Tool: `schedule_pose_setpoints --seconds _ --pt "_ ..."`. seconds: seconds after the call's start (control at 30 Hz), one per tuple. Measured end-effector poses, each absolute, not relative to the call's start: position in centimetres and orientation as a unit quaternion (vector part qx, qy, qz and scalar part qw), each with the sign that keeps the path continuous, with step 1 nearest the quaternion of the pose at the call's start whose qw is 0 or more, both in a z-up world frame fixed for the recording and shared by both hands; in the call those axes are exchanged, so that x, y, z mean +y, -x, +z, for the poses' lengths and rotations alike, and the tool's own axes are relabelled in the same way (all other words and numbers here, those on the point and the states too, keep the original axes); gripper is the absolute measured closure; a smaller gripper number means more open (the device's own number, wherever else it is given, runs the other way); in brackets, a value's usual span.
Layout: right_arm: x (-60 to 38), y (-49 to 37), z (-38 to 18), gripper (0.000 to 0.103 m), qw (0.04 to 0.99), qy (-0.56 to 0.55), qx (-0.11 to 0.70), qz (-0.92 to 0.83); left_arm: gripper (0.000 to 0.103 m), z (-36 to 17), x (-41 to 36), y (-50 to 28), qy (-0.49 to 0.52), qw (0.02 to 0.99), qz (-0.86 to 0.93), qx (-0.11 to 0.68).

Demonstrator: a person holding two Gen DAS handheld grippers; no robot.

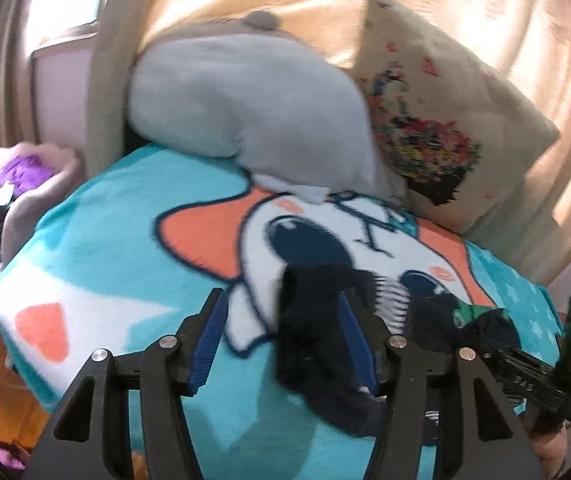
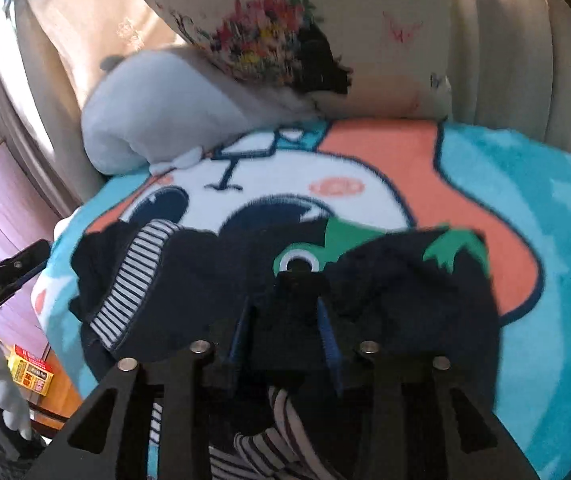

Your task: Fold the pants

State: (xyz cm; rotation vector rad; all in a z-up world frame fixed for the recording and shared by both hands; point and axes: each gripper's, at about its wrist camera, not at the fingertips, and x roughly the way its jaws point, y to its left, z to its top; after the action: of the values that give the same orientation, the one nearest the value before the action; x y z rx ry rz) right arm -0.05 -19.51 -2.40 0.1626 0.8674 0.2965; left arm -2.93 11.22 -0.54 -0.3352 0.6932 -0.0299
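Left claw (image 1: 281, 344) agape beside dark pants (image 1: 309, 340)

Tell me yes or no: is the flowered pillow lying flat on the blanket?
No: the flowered pillow stands propped against the backrest behind the blanket, leaning over the grey cushion.

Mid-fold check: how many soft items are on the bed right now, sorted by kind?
Pants: 1
Cushions: 2, one grey cushion, one floral cushion
Cartoon blanket: 1
Total: 4
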Motion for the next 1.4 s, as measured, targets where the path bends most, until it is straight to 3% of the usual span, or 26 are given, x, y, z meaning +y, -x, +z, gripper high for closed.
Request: schedule_pose_setpoints --seconds 0.27,0.5,0.8,0.97,1.2,1.33,1.4 --pt "-19.6 2.3 0.6 0.056 0.908 -0.079 0.381 0.157 0.047 -3.5 13.1 2.7 0.210 0.903 -0.016 0.374" --pt "-16.2 1.8 2.9 0.039 0.895 -0.057 0.385 0.220 0.047 -4.8 11.5 2.4 0.223 0.893 -0.041 0.388" --pt "-6.5 -5.2 3.0 0.031 0.800 -0.038 0.494 0.337 0.047 -5.0 13.3 3.8 0.253 0.890 -0.047 0.377" --pt "-0.4 -8.6 0.1 0.029 0.754 0.020 0.571 0.324 0.046 -4.8 14.6 5.0 0.240 0.899 -0.022 0.366" --pt "4.9 -10.7 -4.0 0.015 0.706 0.146 0.636 0.276 0.046 -6.1 15.0 5.2 0.236 0.898 -0.028 0.371" --pt "5.9 -10.3 -4.3 0.021 0.700 0.195 0.634 0.265 0.043 -6.6 14.2 5.2 0.234 0.897 -0.045 0.373" --pt "5.9 -9.4 -4.2 0.037 0.714 0.231 0.610 0.255 0.039 -6.7 13.6 5.1 0.236 0.896 -0.059 0.371"
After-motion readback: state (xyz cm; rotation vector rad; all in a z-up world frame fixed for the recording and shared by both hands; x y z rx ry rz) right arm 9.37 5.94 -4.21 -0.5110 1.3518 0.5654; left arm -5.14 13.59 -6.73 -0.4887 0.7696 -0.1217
